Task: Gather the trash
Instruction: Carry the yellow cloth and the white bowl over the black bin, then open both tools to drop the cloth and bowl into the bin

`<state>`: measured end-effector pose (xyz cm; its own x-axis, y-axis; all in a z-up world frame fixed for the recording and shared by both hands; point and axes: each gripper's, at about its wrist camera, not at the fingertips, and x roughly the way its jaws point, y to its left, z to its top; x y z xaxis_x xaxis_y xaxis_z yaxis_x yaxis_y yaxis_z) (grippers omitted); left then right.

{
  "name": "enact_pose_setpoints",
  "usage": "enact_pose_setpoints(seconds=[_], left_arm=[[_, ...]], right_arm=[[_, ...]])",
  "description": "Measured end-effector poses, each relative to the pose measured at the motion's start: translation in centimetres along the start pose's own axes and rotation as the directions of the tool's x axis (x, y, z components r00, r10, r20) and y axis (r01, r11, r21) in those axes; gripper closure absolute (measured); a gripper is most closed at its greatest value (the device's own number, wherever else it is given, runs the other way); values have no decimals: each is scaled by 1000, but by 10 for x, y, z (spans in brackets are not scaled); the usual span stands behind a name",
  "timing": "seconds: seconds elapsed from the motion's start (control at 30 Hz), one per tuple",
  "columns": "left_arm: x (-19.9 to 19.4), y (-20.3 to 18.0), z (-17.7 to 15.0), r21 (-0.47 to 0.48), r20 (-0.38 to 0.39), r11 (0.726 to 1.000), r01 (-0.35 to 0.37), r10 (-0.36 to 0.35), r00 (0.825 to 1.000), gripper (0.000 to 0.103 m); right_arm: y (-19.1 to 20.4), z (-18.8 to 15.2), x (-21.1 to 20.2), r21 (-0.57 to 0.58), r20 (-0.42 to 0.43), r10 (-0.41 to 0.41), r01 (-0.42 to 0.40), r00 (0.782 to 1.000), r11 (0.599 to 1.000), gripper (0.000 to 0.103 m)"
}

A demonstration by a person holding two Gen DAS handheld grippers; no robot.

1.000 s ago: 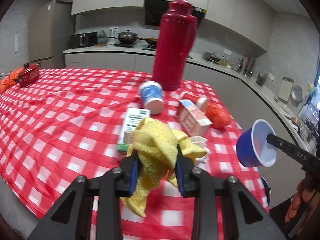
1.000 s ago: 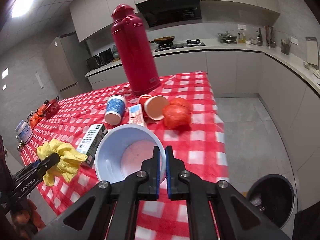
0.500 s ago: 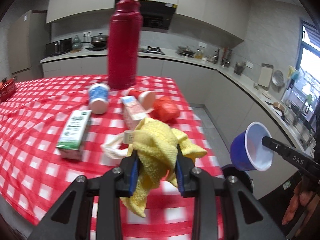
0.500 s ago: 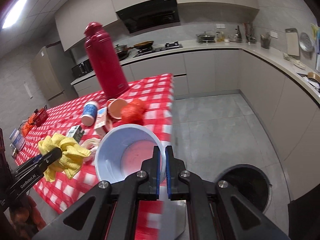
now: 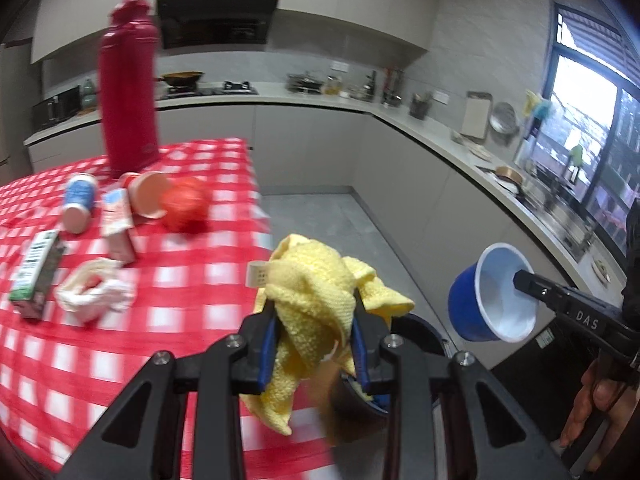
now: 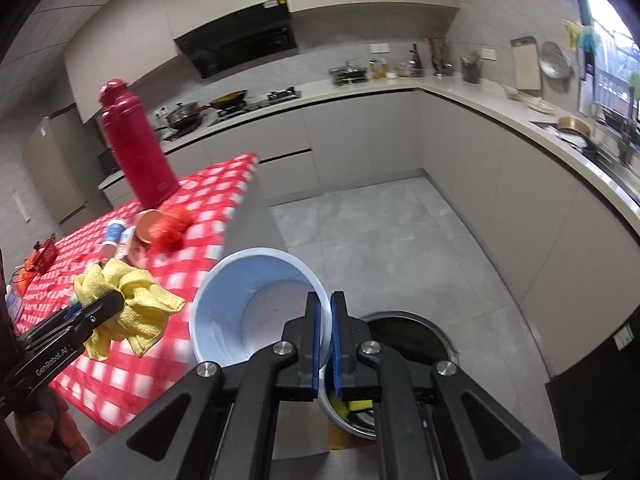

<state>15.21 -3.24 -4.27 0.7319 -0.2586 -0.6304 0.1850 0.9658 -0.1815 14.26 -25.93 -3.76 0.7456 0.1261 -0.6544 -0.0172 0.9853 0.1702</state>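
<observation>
The left gripper (image 5: pixel 314 336) is clamped on a yellow cloth (image 5: pixel 316 300). The cloth is soft and knitted, crumpled into folds, with one end hanging loose under the blue pads. It is in the air past the table (image 5: pixel 100 344) edge, above a dark round bin (image 6: pixel 408 340) on the floor. The right gripper (image 6: pixel 325 344) is closed on the thin rim of a cup (image 6: pixel 256 304). This cup is smooth plastic, blue outside and white inside, and it lies on its side with the mouth toward the camera. It too hangs over the floor, just beside the bin. Something yellow lies inside the bin, maybe a sponge; I cannot tell well. Farther away, the table has a red and white checked cover. On it lie a green carton (image 5: pixel 36 276), crumpled white paper (image 5: pixel 94 296), a small pink carton (image 5: pixel 118 220), two tipped cups and an orange-red bundle (image 5: pixel 186 210). Behind them a tall red flask (image 5: pixel 128 92) stands upright.
</observation>
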Motion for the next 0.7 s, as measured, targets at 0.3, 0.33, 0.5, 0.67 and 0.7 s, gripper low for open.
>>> enact_pose_setpoints(seconds=[0.3, 0.33, 0.5, 0.67, 0.7], left_arm=[[49, -65, -12, 39, -79, 997, 61, -57, 995, 71], [57, -71, -14, 40, -93, 997, 65, -61, 994, 71], [85, -92, -27, 51, -145, 996, 68, -60, 988, 71], [115, -109, -45, 59, -211, 997, 57, -44, 977, 71], [120, -111, -49, 62, -223, 997, 52, -37, 974, 71]], right_arm=[[-83, -16, 10, 32, -64, -50, 52, 997, 998, 98], [-89, -18, 14, 31, -73, -55, 57, 996, 998, 98], [-112, -30, 43, 21, -129, -59, 63, 990, 998, 98], [-131, -49, 84, 10, -200, -44, 47, 979, 999, 98], [-135, -54, 94, 7, -219, -43, 45, 975, 999, 98]])
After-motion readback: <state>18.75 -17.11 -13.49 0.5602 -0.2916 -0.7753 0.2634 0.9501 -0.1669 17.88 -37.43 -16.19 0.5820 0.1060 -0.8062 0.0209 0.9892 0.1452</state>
